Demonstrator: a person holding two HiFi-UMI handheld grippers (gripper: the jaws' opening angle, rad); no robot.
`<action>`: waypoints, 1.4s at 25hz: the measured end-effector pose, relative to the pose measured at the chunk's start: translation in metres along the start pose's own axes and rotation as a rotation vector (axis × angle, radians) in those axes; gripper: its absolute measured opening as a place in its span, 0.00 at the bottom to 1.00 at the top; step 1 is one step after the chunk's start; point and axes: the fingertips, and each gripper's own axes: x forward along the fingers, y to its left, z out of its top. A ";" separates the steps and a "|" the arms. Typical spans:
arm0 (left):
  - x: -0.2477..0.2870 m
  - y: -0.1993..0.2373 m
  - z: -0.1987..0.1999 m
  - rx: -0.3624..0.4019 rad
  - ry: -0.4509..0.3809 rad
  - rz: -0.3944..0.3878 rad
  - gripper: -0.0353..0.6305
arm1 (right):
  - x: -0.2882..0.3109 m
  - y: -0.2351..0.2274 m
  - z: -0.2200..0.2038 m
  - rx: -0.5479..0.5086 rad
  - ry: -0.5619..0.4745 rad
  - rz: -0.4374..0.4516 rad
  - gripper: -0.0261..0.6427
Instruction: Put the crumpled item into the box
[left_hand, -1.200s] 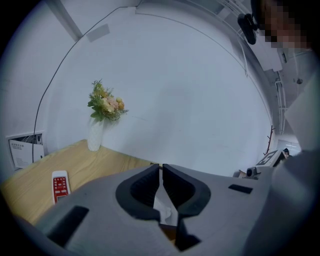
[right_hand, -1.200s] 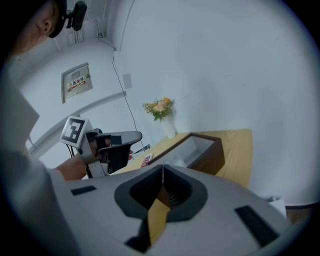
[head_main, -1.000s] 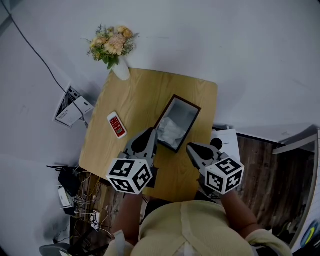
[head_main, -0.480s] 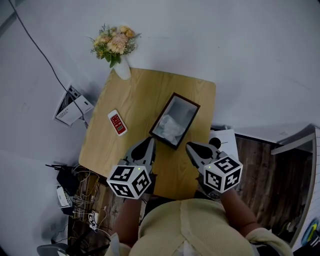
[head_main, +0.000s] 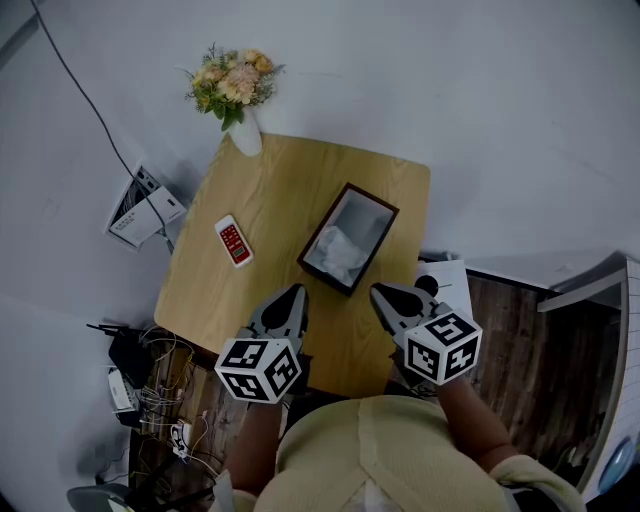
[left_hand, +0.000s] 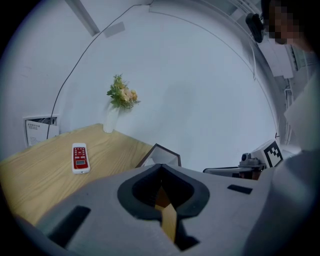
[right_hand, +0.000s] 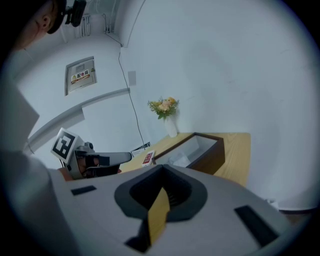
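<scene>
Crumpled item (head_main: 338, 255) lying inside the box (head_main: 324, 224); task apparently done.
Left tongs (head_main: 290, 298) and right tongs (head_main: 378, 292) hover at the box's near side over the bench (head_main: 270, 190), each closed on nothing, likely because their load is delivered.

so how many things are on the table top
3: a vase of flowers at the far left corner, a red remote near the left edge, the box right of centre.

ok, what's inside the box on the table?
A crumpled white item lies in the box, toward its near end. The rest of the floor looks bare. Whatever is under the item is covered.
</scene>
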 end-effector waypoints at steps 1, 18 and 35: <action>-0.001 0.001 -0.002 -0.004 0.001 0.005 0.09 | 0.000 0.000 -0.001 -0.003 0.002 0.000 0.08; -0.012 0.008 -0.016 -0.041 0.006 0.034 0.09 | -0.004 -0.002 -0.003 -0.024 0.008 -0.021 0.08; -0.011 0.001 -0.017 -0.045 -0.005 0.031 0.09 | -0.009 -0.006 -0.003 -0.028 0.007 -0.019 0.08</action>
